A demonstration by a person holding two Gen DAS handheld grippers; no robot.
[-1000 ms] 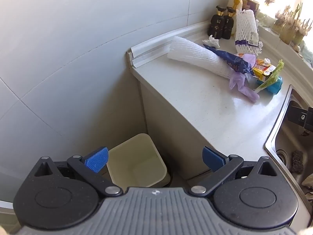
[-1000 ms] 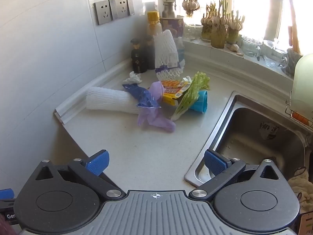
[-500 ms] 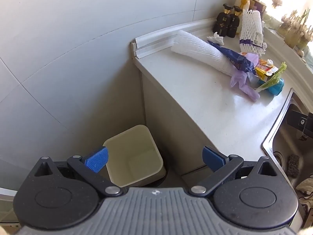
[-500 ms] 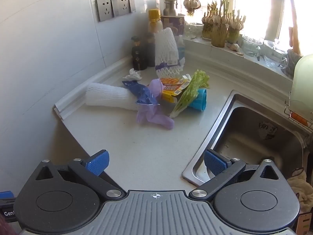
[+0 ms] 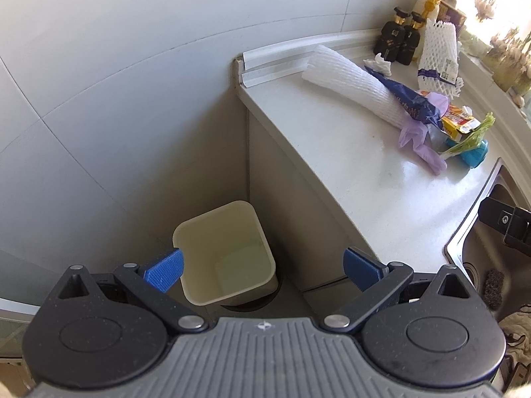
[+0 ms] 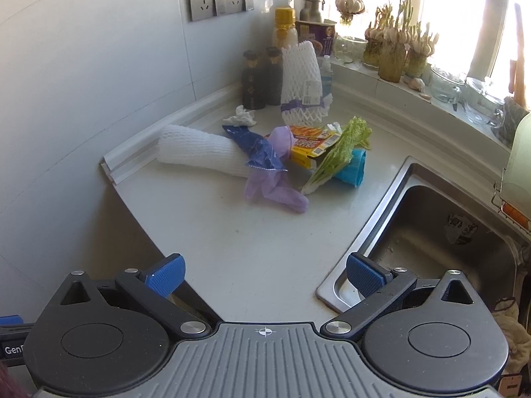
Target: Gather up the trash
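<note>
Both tongs spread wide and empty: left gripper (image 5: 262, 268) poised over the cream waste bin (image 5: 225, 252) down on the floor beside the cabinet, right gripper (image 6: 265, 273) above the near edge of the countertop (image 6: 252, 245), nothing between either pair of blue pads. Trash heaped well ahead of the right tongs, nearer the wall than the sink (image 6: 431, 232) — white foam net sleeve (image 6: 199, 151), blue snack wrapper (image 6: 255, 147) draped across it, purple glove (image 6: 275, 185) trailing toward the tongs, yellow carton (image 6: 308, 146), lettuce leaf (image 6: 341, 149) lying over a blue cup (image 6: 351, 165), crumpled tissue (image 6: 240, 119) further back. Likely trouble from here: pieces overlapping, so a pinch on the wrapper or glove liable to drag a neighbour along and shed it mid-carry, probably onto the floor short of the bin. Foam sleeve long and springy — apt to squirm out of a narrow grip, or to catch on the bin's small rim. Leaf limp, prone to tearing. Upright netted bottle (image 6: 302, 89) and dark sauce bottles (image 6: 260, 83) just behind the pile, easily toppled by an overreaching approach. Sink just right of the right tongs, a trap for anything nudged sideways.
</note>
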